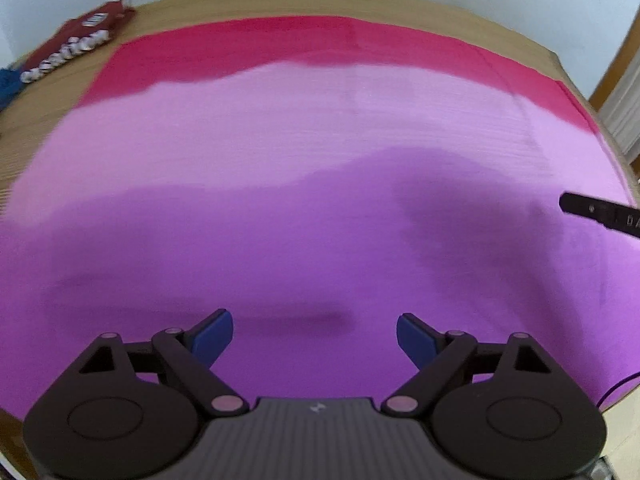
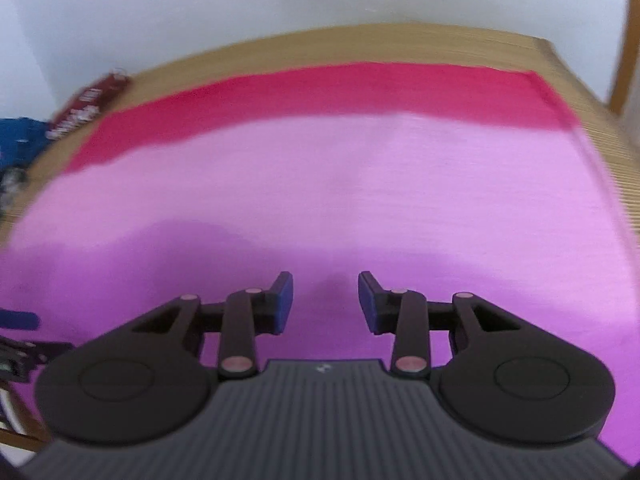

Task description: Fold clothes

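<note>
L hand-held gripper (image 1: 315, 330) wide apart, empty | R hand-held gripper (image 2: 325, 302) same | over pink cloth (image 1: 280, 152)

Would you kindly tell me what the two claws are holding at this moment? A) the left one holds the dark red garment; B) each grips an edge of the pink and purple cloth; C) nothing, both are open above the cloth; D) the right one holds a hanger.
C: the left claw and right claw both stand open with only the spread cloth showing between their pads.
</note>
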`<act>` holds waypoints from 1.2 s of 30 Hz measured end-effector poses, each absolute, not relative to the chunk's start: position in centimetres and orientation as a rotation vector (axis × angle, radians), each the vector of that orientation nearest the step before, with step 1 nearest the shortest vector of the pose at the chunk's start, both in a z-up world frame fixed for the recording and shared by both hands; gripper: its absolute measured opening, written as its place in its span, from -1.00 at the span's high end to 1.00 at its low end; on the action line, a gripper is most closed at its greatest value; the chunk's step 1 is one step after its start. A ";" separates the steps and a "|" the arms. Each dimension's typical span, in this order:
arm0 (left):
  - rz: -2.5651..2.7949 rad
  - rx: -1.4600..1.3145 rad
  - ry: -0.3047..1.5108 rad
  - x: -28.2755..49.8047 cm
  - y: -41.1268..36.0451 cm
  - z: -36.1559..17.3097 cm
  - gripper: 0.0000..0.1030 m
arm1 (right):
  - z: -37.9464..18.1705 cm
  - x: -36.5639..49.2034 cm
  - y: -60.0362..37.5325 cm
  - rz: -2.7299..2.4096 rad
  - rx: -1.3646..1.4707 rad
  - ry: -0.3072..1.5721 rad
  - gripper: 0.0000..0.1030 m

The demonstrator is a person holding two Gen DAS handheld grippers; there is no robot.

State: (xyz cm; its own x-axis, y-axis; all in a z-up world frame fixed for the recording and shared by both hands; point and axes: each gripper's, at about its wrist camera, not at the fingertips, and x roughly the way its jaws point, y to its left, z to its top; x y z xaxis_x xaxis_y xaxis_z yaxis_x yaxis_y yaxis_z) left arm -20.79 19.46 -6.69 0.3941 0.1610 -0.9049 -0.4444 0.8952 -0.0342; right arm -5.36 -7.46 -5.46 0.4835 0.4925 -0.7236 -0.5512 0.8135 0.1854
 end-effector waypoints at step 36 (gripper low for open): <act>0.217 -0.249 1.146 -21.9 45.5 -8.5 -0.75 | -7.9 -11.4 23.5 0.720 -0.234 0.932 0.24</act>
